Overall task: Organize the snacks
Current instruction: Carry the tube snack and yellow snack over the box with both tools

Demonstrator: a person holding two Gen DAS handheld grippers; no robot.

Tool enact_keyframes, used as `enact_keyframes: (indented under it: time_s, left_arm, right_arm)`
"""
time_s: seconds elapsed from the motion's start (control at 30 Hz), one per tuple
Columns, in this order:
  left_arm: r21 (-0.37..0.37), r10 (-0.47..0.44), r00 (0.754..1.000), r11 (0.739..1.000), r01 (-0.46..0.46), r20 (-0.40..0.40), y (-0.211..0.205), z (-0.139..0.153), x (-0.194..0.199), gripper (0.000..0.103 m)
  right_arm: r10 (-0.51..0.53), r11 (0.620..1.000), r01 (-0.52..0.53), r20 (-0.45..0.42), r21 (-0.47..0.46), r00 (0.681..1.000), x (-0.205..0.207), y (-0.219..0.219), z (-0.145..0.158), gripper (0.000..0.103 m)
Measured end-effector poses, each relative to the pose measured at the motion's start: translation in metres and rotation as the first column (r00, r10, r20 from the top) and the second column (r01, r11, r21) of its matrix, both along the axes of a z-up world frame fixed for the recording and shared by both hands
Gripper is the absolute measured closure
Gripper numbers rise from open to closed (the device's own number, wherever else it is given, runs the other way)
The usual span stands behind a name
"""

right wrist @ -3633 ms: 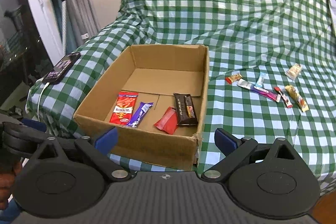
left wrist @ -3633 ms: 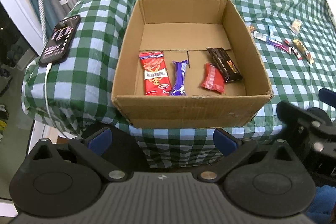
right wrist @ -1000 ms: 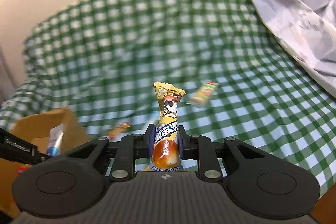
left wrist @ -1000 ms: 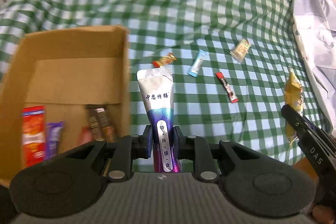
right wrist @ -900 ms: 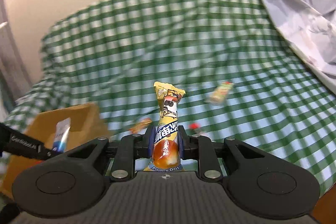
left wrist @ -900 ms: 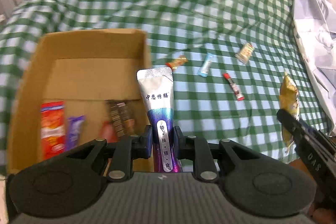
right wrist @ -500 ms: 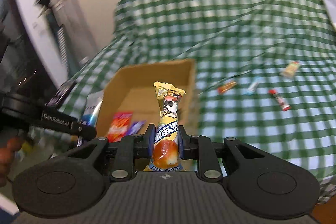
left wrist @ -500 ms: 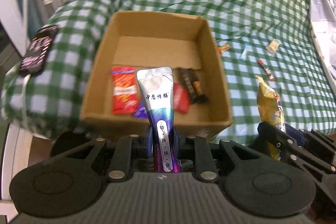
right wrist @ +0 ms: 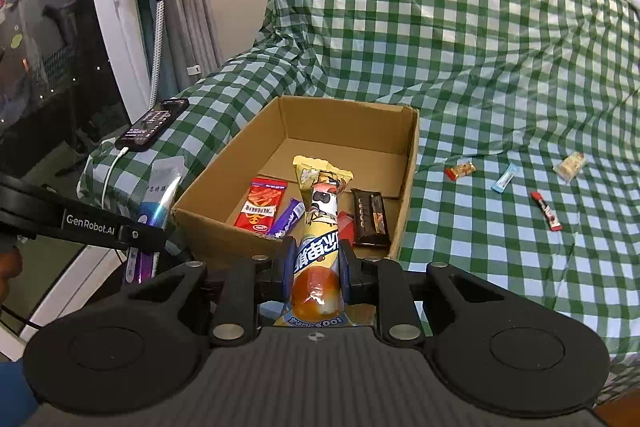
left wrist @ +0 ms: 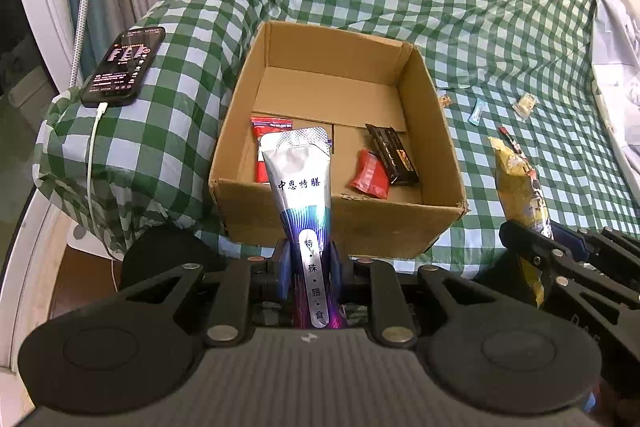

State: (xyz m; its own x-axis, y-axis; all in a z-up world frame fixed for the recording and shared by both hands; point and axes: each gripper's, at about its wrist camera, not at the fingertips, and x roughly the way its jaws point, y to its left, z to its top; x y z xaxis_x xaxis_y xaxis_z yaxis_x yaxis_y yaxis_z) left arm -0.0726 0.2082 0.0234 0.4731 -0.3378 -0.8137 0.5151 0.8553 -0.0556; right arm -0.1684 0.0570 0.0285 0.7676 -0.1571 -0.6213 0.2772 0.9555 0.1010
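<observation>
Two wrist views over a bed draped in green-and-white checked cloth (right wrist: pixel 480 67). My left gripper (left wrist: pixel 310 267) is clamped on a silver and purple pouch (left wrist: pixel 300 179), which stands upright between the pads and rises in front of the cardboard box (left wrist: pixel 340 215). My right gripper (right wrist: pixel 316 263) is clamped on a yellow snack packet (right wrist: pixel 320 223), likewise upright, its crimped top reaching over the near wall of the box.

Ahead of both grippers the open box sits on the cloth. On its floor, seen from my right gripper, lie from left to right a red packet (right wrist: pixel 262 205), a purple bar (right wrist: pixel 289 221), a small red wrapper (right wrist: pixel 347 225) partly hidden behind the yellow packet, and a dark brown bar (right wrist: pixel 370 217). From my left gripper the pouch hides the purple bar and most of the red packet.

To the right of my right gripper, beyond the box's right wall, four small snacks lie apart on the cloth: an orange-red candy (right wrist: pixel 461 170), a light blue stick (right wrist: pixel 504 179), a pale square wrapper (right wrist: pixel 570 163) and a red stick (right wrist: pixel 546 210).

To the left of both grippers, past the box's left wall, a phone (left wrist: pixel 124 65) lies face up at the cloth's edge with a white cable (left wrist: pixel 94 167) plugged in.
</observation>
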Motion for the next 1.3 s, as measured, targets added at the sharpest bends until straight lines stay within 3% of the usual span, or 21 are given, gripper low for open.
enact_keyframes:
  time_s: [0.7,1.3]
  left_arm:
    - [-0.011,0.003,1.0,1.0,-0.003,-0.011,-0.002,-0.004,0.001,0.081]
    - [0.016,0.011,0.999,1.0,-0.011,-0.035,-0.015,-0.015,0.026,0.081]
  right_arm:
    - [0.005,1.0,-0.005,-0.02,-0.023,1.0,0.005,0.006,-0.006,0.08]
    - [0.014,1.0,-0.014,-0.077,-0.003,0.997,0.021,-0.007,-0.022,0.08]
